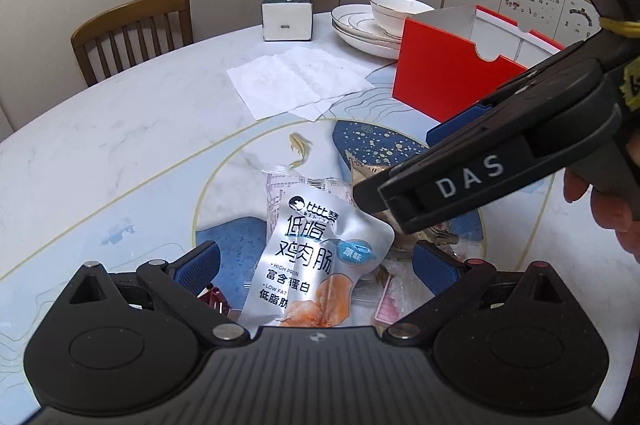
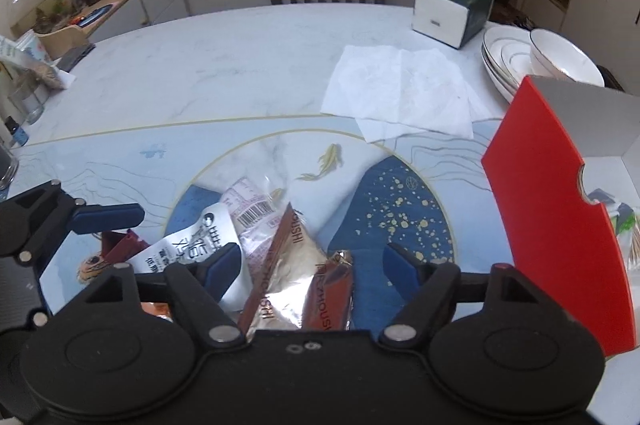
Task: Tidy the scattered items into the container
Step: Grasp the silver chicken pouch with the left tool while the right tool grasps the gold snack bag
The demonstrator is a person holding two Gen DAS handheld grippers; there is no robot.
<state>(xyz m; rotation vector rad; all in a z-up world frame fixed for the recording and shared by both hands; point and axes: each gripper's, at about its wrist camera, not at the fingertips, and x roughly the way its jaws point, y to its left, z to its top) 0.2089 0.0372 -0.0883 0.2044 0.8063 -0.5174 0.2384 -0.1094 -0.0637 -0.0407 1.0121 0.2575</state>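
The table (image 1: pixel 120 129) has a smooth, polished marble-look top with a faint sheen. On it the silver snack pouch (image 1: pixel 320 257) is glossy foil-like plastic film, crinkled and reflective; the brown-edged packets (image 2: pixel 296 281) beside it shine like metallised wrap. The red box (image 1: pixel 444 81) at the right looks like matt card, white inside. Farther off lie thin, creased paper tissues (image 1: pixel 296 81), glazed white ceramic dishes (image 1: pixel 372 25) and a varnished wooden chair (image 1: pixel 132 29).

"DAS" marks the right tongs (image 1: pixel 374 203); the silver packet (image 1: pixel 316 257) reads "低脂鸡肉肠".
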